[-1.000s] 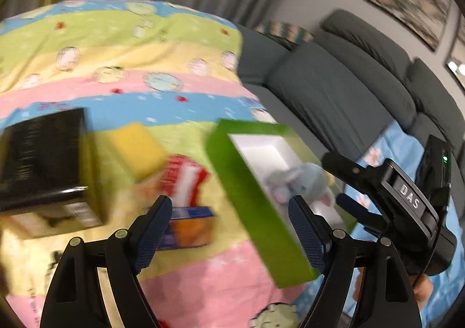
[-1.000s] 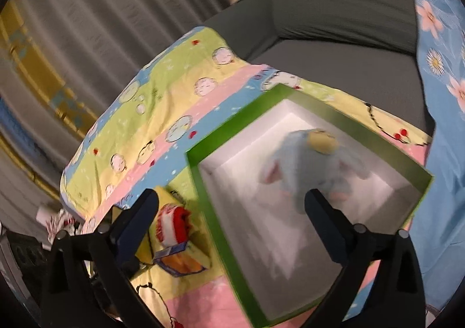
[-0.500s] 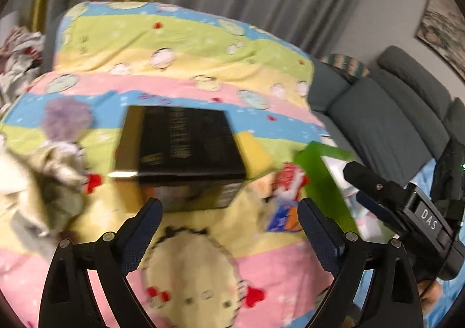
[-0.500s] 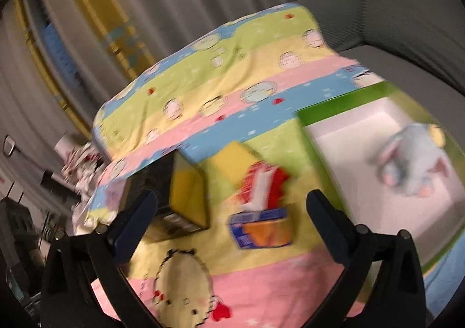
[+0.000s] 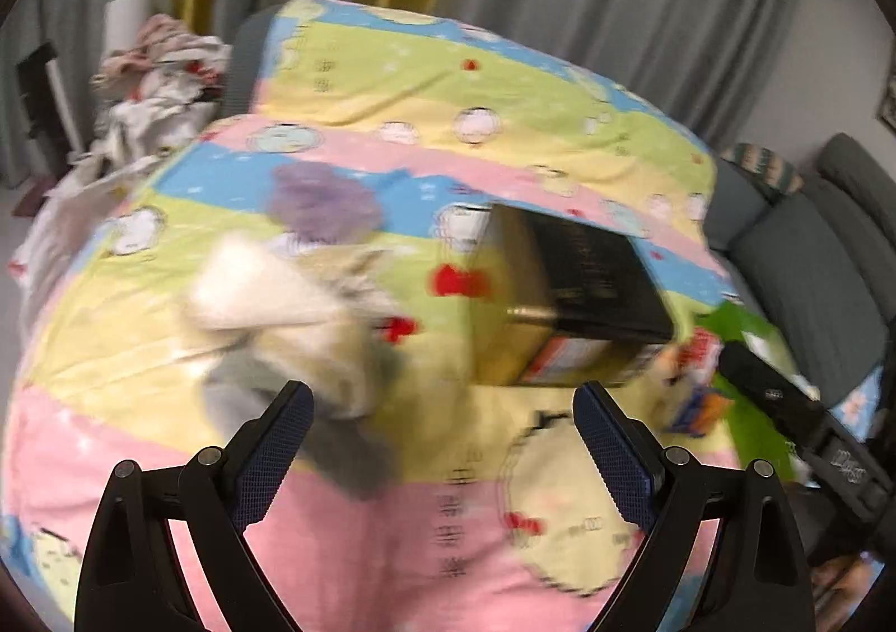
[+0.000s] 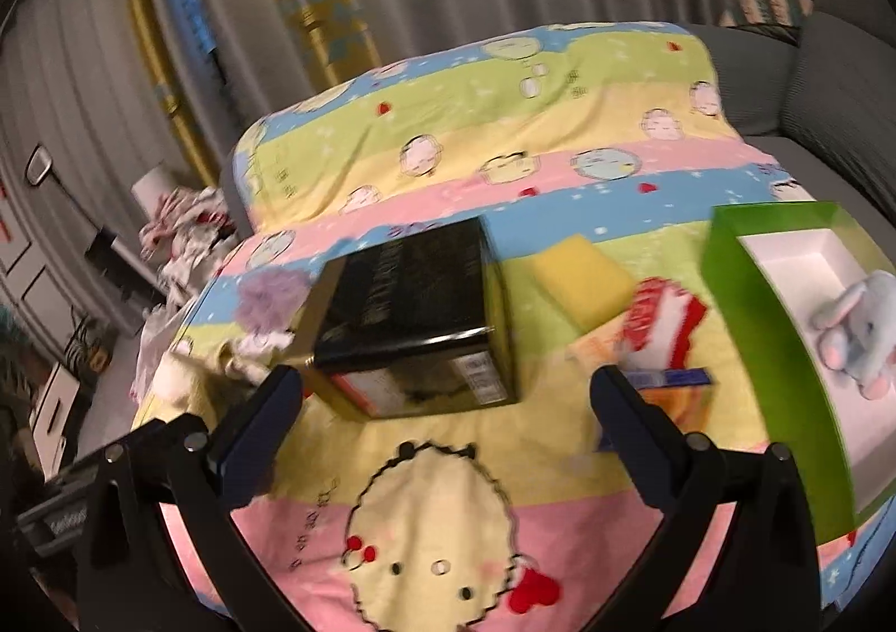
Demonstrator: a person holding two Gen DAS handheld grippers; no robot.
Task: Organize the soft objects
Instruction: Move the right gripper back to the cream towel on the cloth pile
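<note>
Left tongs [image 5: 442, 433] wide open, empty; grey-white plush toy [image 5: 291, 329] lies left of centre, blurred, long axis toward upper left. Risk: a blurred approach pinches the blanket [image 5: 392, 537] or clips the black box [image 5: 565, 296]. Right tongs [image 6: 445, 413] open, empty.

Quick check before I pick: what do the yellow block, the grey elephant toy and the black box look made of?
Yellow rectangular block: likely foam sponge, matte with soft edges. Grey elephant toy in the green tray: fuzzy plush fabric, limbs floppy. Black-topped box: probably glossy printed cardboard, with sharp corners and a light glint along its edge.
</note>
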